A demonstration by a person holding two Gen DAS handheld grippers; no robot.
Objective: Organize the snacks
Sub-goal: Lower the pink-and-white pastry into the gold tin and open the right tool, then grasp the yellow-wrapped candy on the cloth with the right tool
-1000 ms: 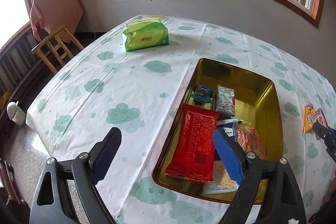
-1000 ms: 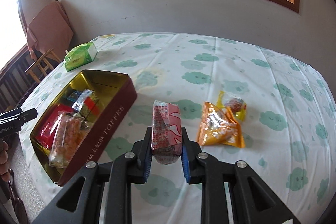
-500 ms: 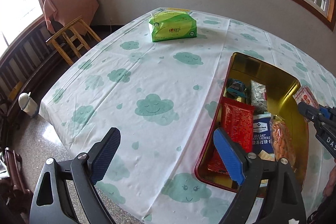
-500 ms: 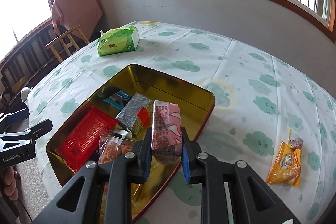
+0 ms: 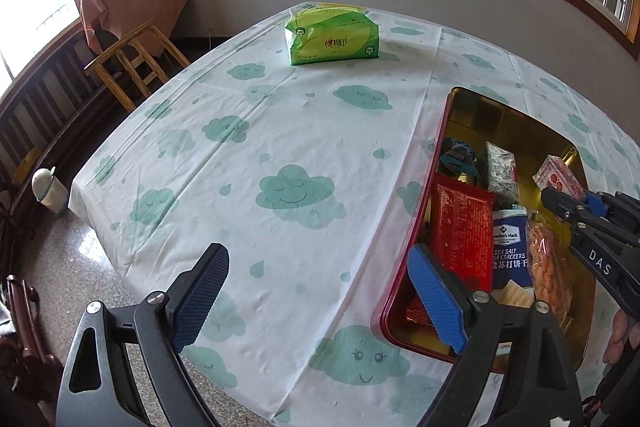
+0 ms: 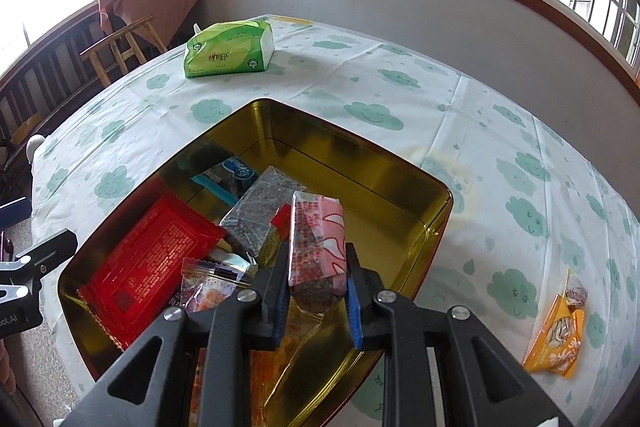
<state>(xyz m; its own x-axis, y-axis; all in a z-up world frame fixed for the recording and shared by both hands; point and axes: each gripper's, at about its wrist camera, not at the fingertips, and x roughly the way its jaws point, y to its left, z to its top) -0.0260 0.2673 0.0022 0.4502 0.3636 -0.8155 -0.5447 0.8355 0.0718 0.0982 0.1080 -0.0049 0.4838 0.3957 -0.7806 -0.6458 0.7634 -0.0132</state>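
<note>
Left wrist view: the left hand-held gripper (image 5: 316, 301) hangs spread and empty over the surface (image 5: 280, 131) beside the tin (image 5: 404, 279). Compared with a second ago, the tin sits further right in frame.

Right wrist view: the right hand-held gripper (image 6: 316, 297) pinches the pink snack pack (image 6: 318, 243) at its lower end, now above the tin (image 6: 432, 223) rather than the cloth. The pack looks light, crinkly and crushable; a mid-body hold suits it. The orange packet (image 6: 558, 337) remains outside.

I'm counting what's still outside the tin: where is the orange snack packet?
In the right wrist view the orange snack packet lies on the cloud-print tablecloth at the lower right, well clear of the gold tin.
</note>
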